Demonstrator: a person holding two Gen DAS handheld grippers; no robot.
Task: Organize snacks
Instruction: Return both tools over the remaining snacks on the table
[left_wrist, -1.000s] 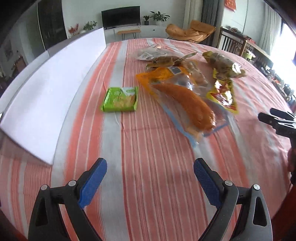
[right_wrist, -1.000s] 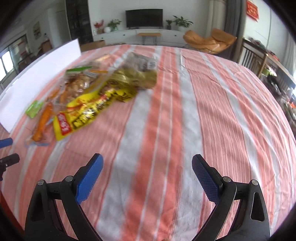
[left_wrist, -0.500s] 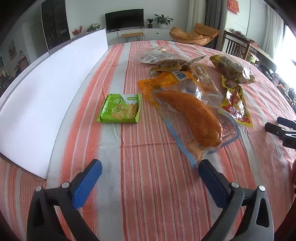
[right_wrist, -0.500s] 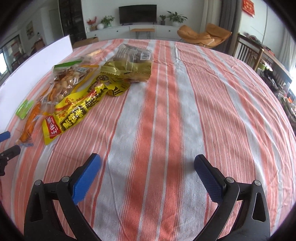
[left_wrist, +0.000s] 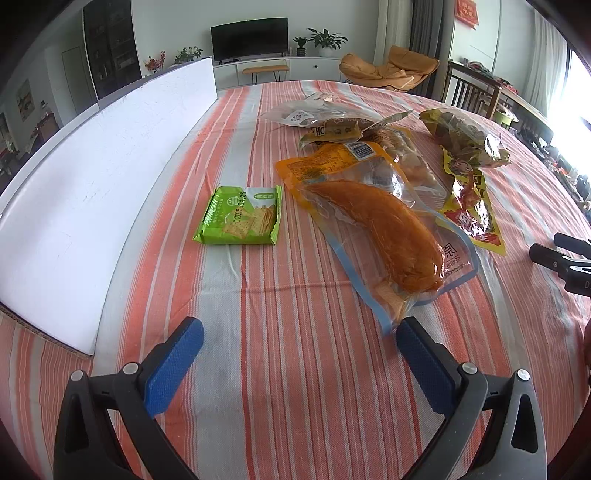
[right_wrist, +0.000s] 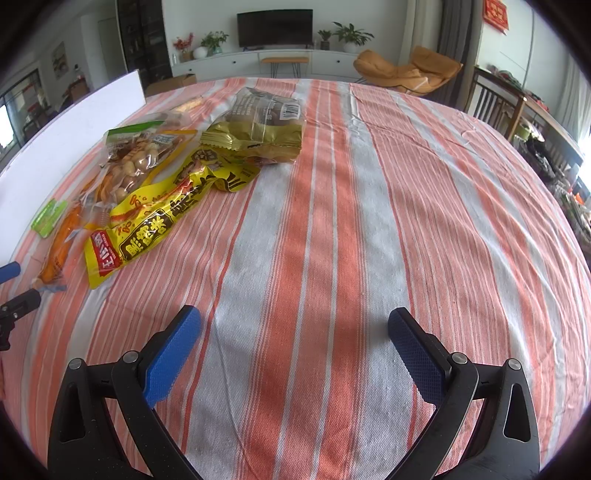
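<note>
Left tool (left_wrist: 299, 343) gapes wide, empty — green cracker packet (left_wrist: 240, 216) lies ahead, well apart.

A matt woven cloth (left_wrist: 295, 369) in orange and white stripes covers the desk. The snack packets are glossy plastic: a clear crinkled pouch (left_wrist: 376, 221), a green cracker packet (left_wrist: 240, 218), a shiny yellow bag (right_wrist: 155, 225). The white board (left_wrist: 92, 184) looks smooth and matt.

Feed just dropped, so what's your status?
Left gripper and right gripper open, empty. Snack packets loose on striped tablecloth. Nothing blocking.
</note>
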